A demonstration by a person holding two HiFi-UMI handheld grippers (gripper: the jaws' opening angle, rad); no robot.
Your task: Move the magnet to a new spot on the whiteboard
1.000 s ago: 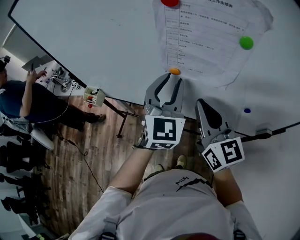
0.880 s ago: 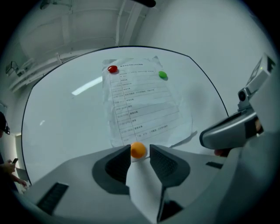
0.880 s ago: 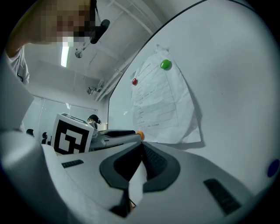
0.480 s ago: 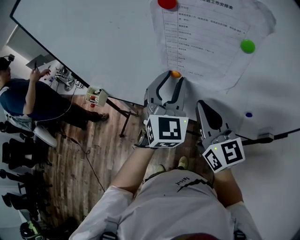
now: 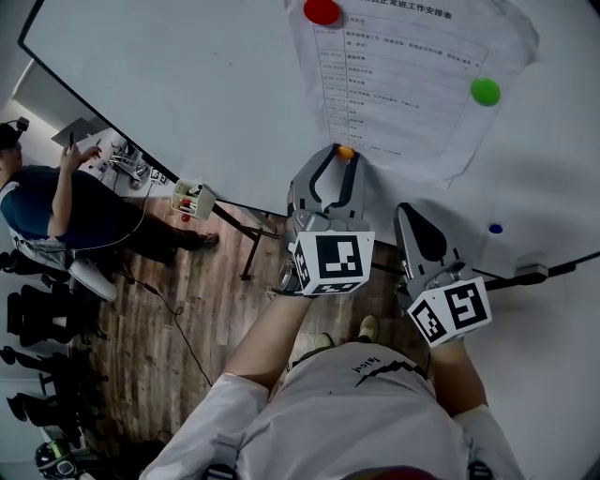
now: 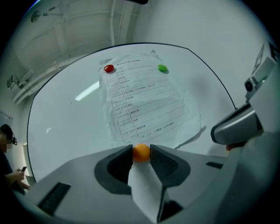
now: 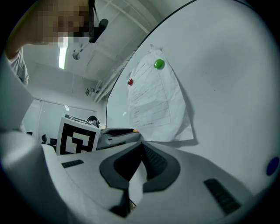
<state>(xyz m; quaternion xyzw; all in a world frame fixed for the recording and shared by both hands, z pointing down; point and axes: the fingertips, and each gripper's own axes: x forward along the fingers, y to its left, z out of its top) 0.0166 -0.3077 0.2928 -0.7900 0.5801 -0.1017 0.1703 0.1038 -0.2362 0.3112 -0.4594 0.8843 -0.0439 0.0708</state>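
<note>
Head view, centre: my left gripper [image 5: 342, 156] points level at the whiteboard [image 5: 187, 84]. The orange magnet [image 5: 346, 152] sits between its jaws, on the lower edge of the printed sheet [image 5: 412, 84].

Left gripper view, lower centre: the jaws have just been closing. Each pad appears to meet one side of the orange magnet [image 6: 141, 152], so I read the left gripper [image 6: 141, 151] as gripping it, still against the board.

Right gripper view: my right gripper [image 7: 141, 145] has its jaws together with nothing between them. In the head view it waits at lower right [image 5: 409, 212].

Handling, as I judge it: the magnet is a small, hard, smooth button. It is light, but the board's pull holds it on. The glossy dome could slip, so I should hold it across its rim, close to the board. Tipping or sliding it should free it more easily than a straight pull. The sheet is thin paper and may lift once released, though the red magnet [image 5: 322, 12] and green magnet [image 5: 485, 91] pin its top.
</note>
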